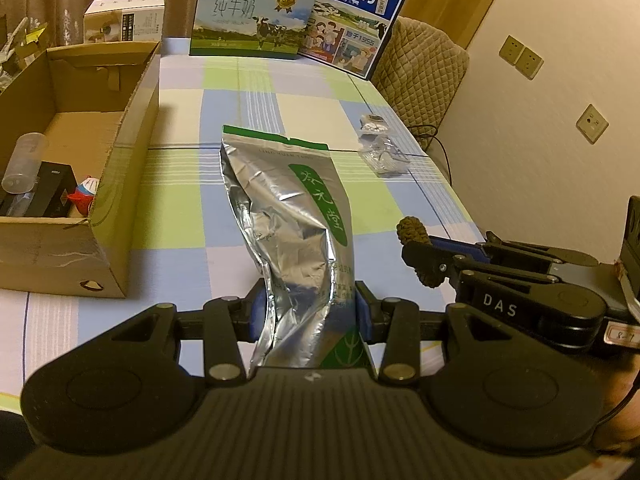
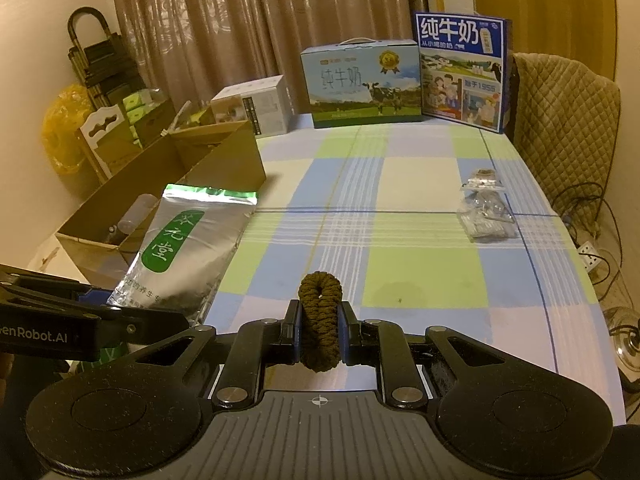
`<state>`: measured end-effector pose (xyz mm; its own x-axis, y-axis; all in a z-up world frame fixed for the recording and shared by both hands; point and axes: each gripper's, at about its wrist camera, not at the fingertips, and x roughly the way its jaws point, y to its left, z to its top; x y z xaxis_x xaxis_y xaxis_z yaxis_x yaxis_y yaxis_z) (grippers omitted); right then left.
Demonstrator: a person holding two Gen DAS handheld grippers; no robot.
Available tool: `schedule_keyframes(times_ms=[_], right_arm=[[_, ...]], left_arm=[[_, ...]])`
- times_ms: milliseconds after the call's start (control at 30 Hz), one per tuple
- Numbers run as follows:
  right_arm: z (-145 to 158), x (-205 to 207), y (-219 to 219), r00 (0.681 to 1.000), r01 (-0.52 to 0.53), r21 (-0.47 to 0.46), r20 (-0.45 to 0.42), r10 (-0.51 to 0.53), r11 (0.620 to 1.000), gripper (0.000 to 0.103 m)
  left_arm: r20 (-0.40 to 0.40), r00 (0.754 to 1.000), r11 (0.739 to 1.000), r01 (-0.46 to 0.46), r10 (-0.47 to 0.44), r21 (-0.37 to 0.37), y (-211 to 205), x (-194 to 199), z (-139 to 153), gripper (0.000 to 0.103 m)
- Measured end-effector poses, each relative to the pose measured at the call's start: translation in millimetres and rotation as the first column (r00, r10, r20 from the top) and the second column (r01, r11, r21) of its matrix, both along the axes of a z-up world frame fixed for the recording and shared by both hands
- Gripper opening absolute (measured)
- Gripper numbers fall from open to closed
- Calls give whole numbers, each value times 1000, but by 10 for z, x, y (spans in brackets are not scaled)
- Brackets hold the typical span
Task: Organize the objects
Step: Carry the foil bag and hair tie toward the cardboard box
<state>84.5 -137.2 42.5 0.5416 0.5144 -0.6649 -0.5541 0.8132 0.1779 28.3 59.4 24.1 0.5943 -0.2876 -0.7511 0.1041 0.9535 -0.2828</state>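
Observation:
My left gripper (image 1: 306, 312) is shut on the lower part of a silver foil pouch (image 1: 288, 220) with a green label, held upright above the checked tablecloth; the same pouch (image 2: 188, 248) shows at the left of the right wrist view. My right gripper (image 2: 319, 328) is shut on a dark brown braided rope loop (image 2: 320, 320), which also appears to the right of the pouch as the rope loop (image 1: 416, 236) in the left wrist view. An open cardboard box (image 1: 120, 152) stands left of the pouch and holds a clear bottle, a black item and a small red-and-white toy.
A clear plastic packet (image 1: 380, 148) lies on the right side of the checked tablecloth (image 1: 304, 112). Two milk cartons (image 1: 252, 16) (image 1: 352, 20) and a white box (image 1: 124, 18) stand along the far edge. A quilted chair (image 2: 560, 120) sits at the right, with cables on the floor.

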Motion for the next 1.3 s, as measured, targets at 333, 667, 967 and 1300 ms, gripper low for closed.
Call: schedule_keyframes(times_ms=[333, 667, 967, 1300], right_arm=[[17, 5, 80, 1000, -20, -3, 4, 20, 1000, 14], [19, -3, 179, 999, -43, -8, 5, 43, 999, 14], [78, -14, 399, 996, -83, -15, 19, 83, 996, 14], [173, 16, 899, 986, -158, -29, 47, 160, 987, 14]], left_arm=[[2, 1000, 1000, -8, 8, 3, 48, -17, 34, 38], [7, 1000, 1000, -24, 24, 3, 145, -24, 81, 38], [29, 999, 999, -40, 39, 19, 344, -41, 165, 38], [72, 995, 994, -82, 76, 79, 862, -40, 338, 38]])
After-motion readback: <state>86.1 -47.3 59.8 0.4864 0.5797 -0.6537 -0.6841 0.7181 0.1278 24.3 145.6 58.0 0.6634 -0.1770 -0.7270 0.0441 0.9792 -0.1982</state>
